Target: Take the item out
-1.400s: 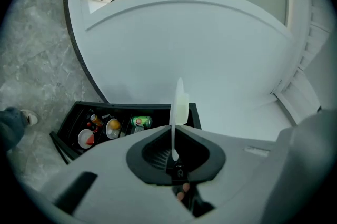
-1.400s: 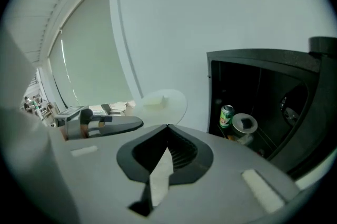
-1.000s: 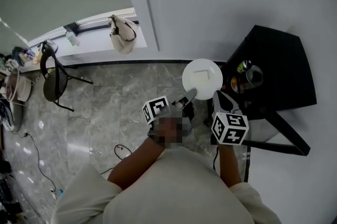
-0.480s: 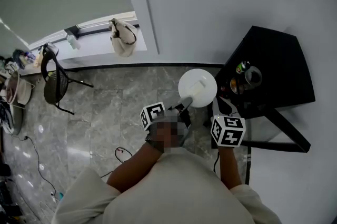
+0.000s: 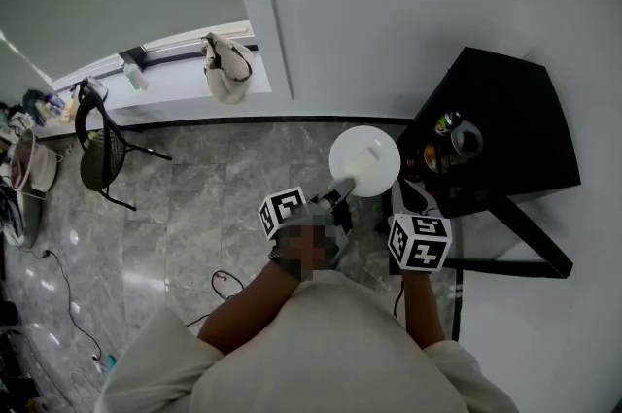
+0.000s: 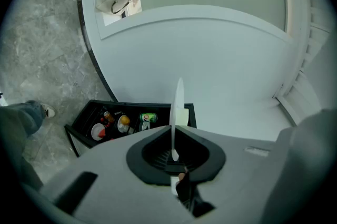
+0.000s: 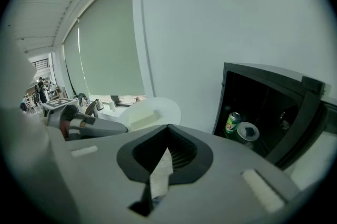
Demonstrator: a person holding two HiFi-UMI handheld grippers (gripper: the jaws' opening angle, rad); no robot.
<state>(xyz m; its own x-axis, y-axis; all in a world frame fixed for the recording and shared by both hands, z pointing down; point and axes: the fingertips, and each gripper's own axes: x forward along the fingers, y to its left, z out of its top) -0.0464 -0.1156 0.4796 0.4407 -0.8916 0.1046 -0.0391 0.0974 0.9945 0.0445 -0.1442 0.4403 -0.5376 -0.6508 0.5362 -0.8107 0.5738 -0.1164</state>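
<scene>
A round white plate [image 5: 364, 161] with a pale block [image 5: 370, 154] on it hangs in the air just left of the open black cabinet [image 5: 505, 120]. My left gripper [image 5: 342, 186] is shut on the plate's near rim. In the left gripper view the plate [image 6: 178, 107] stands edge-on between the jaws. My right gripper [image 5: 404, 191] hovers at the cabinet's front, its jaws shut with nothing between them. In the right gripper view the plate [image 7: 152, 109] and the left gripper [image 7: 84, 124] lie to the left, and the cabinet [image 7: 274, 91] to the right.
Inside the cabinet stand a green can [image 5: 448, 122], a glass bowl [image 5: 467, 140] and other small items. A white wall rises behind it. On the marble floor to the left are a black chair [image 5: 102, 149] and loose cables [image 5: 225, 277]. A bag [image 5: 228, 63] rests on the window sill.
The left gripper has carried the plate a little to the left, away from the cabinet, then held still. The right gripper has hardly moved.
</scene>
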